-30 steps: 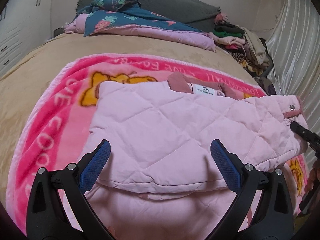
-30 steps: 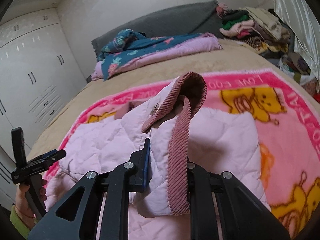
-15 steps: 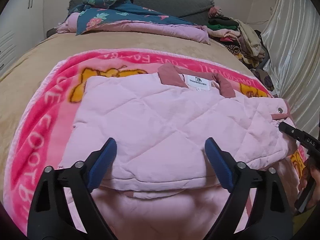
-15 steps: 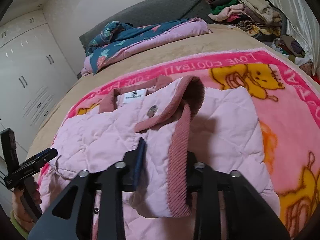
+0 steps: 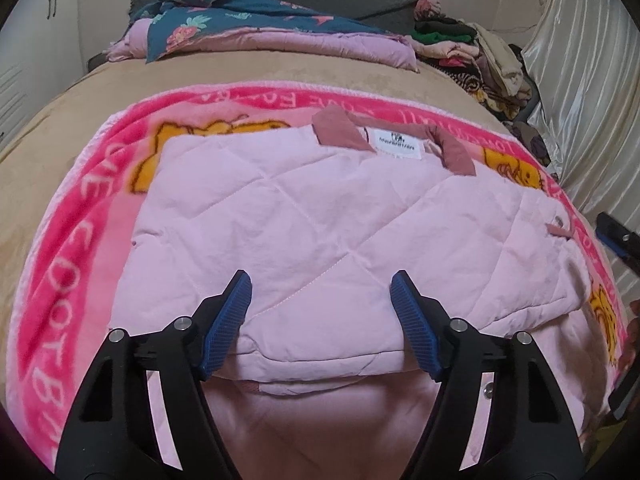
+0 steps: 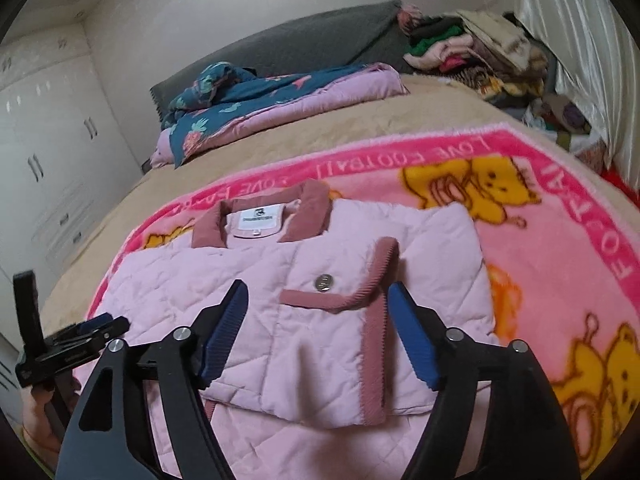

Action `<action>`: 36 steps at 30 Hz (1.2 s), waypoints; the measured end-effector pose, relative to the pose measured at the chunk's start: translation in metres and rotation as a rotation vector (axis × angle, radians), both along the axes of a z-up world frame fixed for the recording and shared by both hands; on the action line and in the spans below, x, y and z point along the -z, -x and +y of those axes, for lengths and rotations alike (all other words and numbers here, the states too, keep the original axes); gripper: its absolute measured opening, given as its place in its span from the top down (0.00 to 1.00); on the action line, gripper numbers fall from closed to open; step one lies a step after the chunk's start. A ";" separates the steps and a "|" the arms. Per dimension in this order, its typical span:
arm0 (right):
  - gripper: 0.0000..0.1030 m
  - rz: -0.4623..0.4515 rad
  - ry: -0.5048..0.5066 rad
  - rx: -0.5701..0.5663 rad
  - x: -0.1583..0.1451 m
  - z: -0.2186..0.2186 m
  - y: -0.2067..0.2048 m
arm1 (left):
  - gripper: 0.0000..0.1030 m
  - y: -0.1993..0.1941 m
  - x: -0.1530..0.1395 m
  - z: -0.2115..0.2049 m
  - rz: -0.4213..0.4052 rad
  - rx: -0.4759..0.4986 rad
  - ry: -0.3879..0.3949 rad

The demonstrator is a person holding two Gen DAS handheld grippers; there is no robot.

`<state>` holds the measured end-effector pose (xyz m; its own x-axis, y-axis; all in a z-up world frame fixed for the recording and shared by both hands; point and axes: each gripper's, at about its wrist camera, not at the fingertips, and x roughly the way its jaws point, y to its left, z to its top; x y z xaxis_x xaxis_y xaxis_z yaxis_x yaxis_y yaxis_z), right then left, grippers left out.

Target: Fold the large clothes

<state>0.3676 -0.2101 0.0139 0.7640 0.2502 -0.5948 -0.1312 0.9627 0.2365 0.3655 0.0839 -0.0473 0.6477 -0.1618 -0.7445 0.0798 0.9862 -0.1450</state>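
A pale pink quilted jacket (image 5: pixel 320 208) lies on a pink cartoon blanket (image 5: pixel 60 260), its dusty-pink collar (image 5: pixel 336 134) and white label at the far side. My left gripper (image 5: pixel 320 280) hovers over the jacket's near folded edge; its jaws are closing and the pads are clear of the cloth. In the right wrist view a sleeve lies folded across the jacket (image 6: pixel 168 280), and its ribbed cuff (image 6: pixel 372 292) and snap button (image 6: pixel 323 281) rest flat. My right gripper (image 6: pixel 317 288) is opening, with the cuff between its jaws but free of the pads.
A folded dark-blue and lilac quilt (image 5: pixel 260 28) lies at the head of the tan bed (image 5: pixel 60 120). A pile of clothes (image 5: pixel 480 56) sits at the far right by a pale curtain (image 5: pixel 580 100). White wardrobes (image 6: pixel 48 160) stand to the left.
My right gripper opened and let go of the raised cuff, which dropped flat onto the jacket. My left gripper's jaws narrowed as it moved in lower over the jacket.
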 end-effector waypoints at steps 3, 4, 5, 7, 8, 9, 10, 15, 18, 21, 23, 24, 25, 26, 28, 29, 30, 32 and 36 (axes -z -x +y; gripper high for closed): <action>0.20 -0.021 0.065 -0.050 -0.005 0.022 0.002 | 0.36 -0.003 0.010 0.002 0.032 -0.009 0.009; 0.20 -0.021 0.087 -0.069 -0.005 0.031 0.002 | 0.36 -0.004 0.012 0.002 0.040 -0.012 0.011; 0.19 -0.021 0.102 -0.085 -0.005 0.037 0.001 | 0.36 -0.005 0.015 0.003 0.047 -0.014 0.014; 0.19 -0.016 0.130 -0.125 -0.003 0.052 -0.001 | 0.36 -0.005 0.018 0.004 0.050 -0.014 0.018; 0.19 -0.011 0.141 -0.135 -0.001 0.056 -0.002 | 0.36 -0.005 0.018 0.004 0.051 -0.015 0.019; 0.19 -0.004 0.153 -0.147 0.001 0.062 -0.003 | 0.36 -0.005 0.019 0.005 0.051 -0.015 0.020; 0.19 0.002 0.160 -0.162 0.004 0.067 -0.004 | 0.36 -0.005 0.019 0.005 0.052 -0.015 0.019; 0.19 0.059 0.244 -0.215 0.025 0.095 -0.017 | 0.35 -0.005 0.019 0.005 0.052 -0.015 0.022; 0.17 0.156 0.288 -0.221 0.050 0.100 -0.034 | 0.35 -0.005 0.019 0.004 0.052 -0.015 0.021; 0.08 0.194 0.271 -0.212 0.070 0.097 -0.043 | 0.35 -0.005 0.019 0.003 0.052 -0.014 0.011; 0.07 0.195 0.273 -0.209 0.077 0.098 -0.047 | 0.36 -0.004 0.019 0.002 0.050 -0.015 0.005; 0.07 0.195 0.271 -0.202 0.079 0.098 -0.047 | 0.36 -0.004 0.019 0.002 0.050 -0.015 0.002; 0.07 0.194 0.273 -0.197 0.078 0.099 -0.046 | 0.36 -0.004 0.018 0.002 0.052 -0.014 -0.002; 0.07 0.193 0.271 -0.193 0.077 0.099 -0.045 | 0.36 -0.003 0.017 0.003 0.052 -0.015 -0.002; 0.07 0.186 0.251 -0.183 0.072 0.097 -0.041 | 0.35 -0.001 0.013 0.002 0.048 -0.018 -0.007; 0.07 0.177 0.238 -0.181 0.069 0.096 -0.037 | 0.32 0.000 0.011 0.002 0.043 -0.019 -0.008; 0.07 0.170 0.227 -0.178 0.066 0.095 -0.034 | 0.31 0.001 0.009 0.002 0.040 -0.020 -0.003; 0.07 0.156 0.206 -0.172 0.061 0.092 -0.026 | 0.25 0.003 0.006 0.002 0.041 -0.020 0.011; 0.07 0.133 0.163 -0.166 0.051 0.088 -0.010 | 0.17 0.008 -0.003 -0.001 0.031 -0.012 0.006</action>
<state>0.3780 -0.1223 -0.0375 0.6330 0.2583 -0.7298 -0.2692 0.9573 0.1054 0.3579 0.0829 -0.0445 0.6259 -0.1584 -0.7637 0.0631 0.9862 -0.1528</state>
